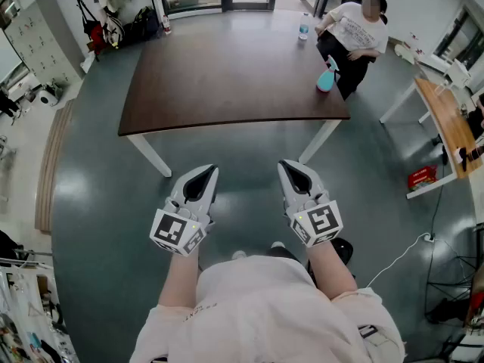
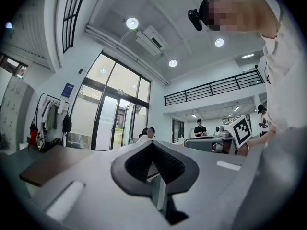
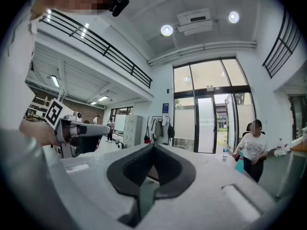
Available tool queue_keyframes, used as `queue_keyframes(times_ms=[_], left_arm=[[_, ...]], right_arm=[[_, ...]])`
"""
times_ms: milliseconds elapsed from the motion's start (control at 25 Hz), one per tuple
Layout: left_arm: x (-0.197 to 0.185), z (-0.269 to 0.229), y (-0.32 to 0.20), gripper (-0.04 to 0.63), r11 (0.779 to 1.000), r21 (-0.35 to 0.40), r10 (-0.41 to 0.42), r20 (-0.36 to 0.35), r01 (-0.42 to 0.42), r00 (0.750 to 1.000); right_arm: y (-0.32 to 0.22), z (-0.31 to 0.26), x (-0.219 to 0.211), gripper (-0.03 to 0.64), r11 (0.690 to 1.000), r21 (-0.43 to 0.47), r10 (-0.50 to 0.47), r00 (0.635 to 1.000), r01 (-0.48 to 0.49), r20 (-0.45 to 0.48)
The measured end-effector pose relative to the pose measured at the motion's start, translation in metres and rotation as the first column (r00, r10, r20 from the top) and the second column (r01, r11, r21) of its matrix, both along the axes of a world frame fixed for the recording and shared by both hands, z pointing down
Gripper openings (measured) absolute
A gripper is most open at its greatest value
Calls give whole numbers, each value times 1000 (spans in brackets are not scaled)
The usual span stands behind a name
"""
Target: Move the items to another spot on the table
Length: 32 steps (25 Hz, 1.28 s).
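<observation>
Our left claw (image 1: 201, 180) and right claw (image 1: 293, 174) are both pressed together, empty, well short of the dark brown counter (image 1: 212, 74). The turquoise plastic bottle (image 1: 327, 76) stands at its right edge; we could tip it off with a clumsy reach.

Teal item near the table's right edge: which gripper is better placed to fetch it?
Probably the right gripper: the teal item sits on its side of the table, while the left gripper would have to cross over. Both are shut, empty and well short of the table.
</observation>
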State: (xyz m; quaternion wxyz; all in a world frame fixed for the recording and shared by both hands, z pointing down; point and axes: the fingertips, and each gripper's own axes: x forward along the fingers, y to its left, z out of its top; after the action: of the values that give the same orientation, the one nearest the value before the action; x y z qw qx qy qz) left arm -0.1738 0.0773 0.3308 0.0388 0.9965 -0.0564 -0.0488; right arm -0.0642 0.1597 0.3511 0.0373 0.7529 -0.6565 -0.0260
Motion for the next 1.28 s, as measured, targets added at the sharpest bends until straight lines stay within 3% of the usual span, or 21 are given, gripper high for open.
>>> queue_keyframes(times_ms=[800,1040,1280], left_arm=[[-3,19,-17,8,999,-34,25,-3,-25,1000],[28,27,-16,8,998,-46,45,8,-45,999],[88,39,-27,8,997,-60,50,25,-48,998]], right_arm=[[-8,16,-1,-11,999,-14,30,998,-30,64],[-5,27,30,-11,998,-26,61,995,-59,82],[-10,41,93,-11,997,-39,76,991,-72,108]])
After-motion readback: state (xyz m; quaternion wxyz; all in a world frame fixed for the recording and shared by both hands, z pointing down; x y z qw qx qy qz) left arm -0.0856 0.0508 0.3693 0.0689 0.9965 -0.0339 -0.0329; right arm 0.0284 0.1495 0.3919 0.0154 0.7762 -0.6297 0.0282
